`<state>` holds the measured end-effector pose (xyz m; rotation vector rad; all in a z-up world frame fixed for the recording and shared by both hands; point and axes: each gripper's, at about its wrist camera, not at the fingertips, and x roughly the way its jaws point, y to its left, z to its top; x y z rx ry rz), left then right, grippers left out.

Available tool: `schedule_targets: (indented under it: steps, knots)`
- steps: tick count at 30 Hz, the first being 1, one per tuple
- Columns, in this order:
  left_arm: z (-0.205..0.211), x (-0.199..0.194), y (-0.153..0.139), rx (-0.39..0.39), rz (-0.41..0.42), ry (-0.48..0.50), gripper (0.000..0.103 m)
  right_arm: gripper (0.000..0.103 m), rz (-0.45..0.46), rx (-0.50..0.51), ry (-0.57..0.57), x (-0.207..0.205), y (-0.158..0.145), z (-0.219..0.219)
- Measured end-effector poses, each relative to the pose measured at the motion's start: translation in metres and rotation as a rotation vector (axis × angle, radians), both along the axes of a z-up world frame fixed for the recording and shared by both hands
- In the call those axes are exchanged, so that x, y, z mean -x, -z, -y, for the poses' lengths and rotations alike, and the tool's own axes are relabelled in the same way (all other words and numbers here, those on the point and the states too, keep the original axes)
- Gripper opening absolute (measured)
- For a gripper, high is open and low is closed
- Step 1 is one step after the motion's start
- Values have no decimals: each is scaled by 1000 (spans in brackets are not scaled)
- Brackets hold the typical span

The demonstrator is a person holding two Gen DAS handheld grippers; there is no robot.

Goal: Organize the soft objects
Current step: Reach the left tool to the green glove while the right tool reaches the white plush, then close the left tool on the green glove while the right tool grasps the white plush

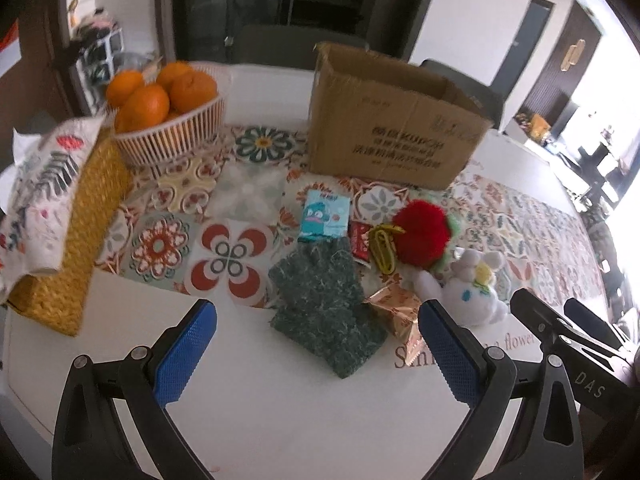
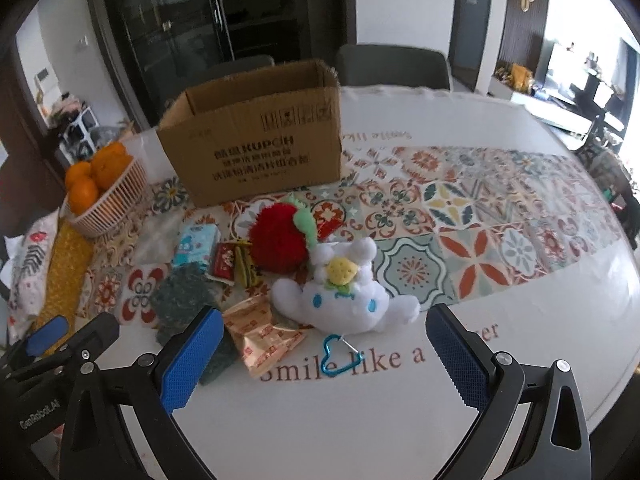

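A white plush toy (image 2: 348, 296) with a blue clip (image 2: 338, 356) lies on the table just ahead of my open, empty right gripper (image 2: 324, 356). A red fuzzy plush (image 2: 280, 240) sits behind it. Dark green knitted gloves (image 1: 326, 300) lie just ahead of my open, empty left gripper (image 1: 316, 352). The white plush (image 1: 476, 292) and red plush (image 1: 422, 232) show to the right in the left wrist view. An open cardboard box (image 2: 256, 148) stands behind the pile; it also shows in the left wrist view (image 1: 392, 136).
A tissue pack (image 1: 326, 216), red and gold snack wrappers (image 2: 260, 340) and a yellow-green item (image 1: 382, 248) lie among the soft things. A basket of oranges (image 1: 172, 120) and a yellow woven box (image 1: 72, 240) with a patterned cloth stand at left. Chairs stand behind the table.
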<state>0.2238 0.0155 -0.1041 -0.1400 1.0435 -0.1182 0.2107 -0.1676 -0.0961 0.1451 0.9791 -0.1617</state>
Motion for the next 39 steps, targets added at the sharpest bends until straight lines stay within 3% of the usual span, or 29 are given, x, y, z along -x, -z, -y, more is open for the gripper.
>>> schedule_targets:
  steps: [8,21,30,33,39]
  knots:
    - [19,-32,42,-27,-112,-67,101,102,-107,-47,-44,-41,42,16]
    - [34,-69,88,-70,-207,-143,95,98,-219,-88,-63,-80,94,37]
    - [34,-70,105,-81,-244,-141,78,84,-275,-146,-49,-90,119,43]
    - [36,-68,105,-99,-236,-111,62,81,-268,-144,-47,-89,119,43]
    - [30,-60,97,-58,-205,-51,44,77,-257,-145,-77,-81,114,35]
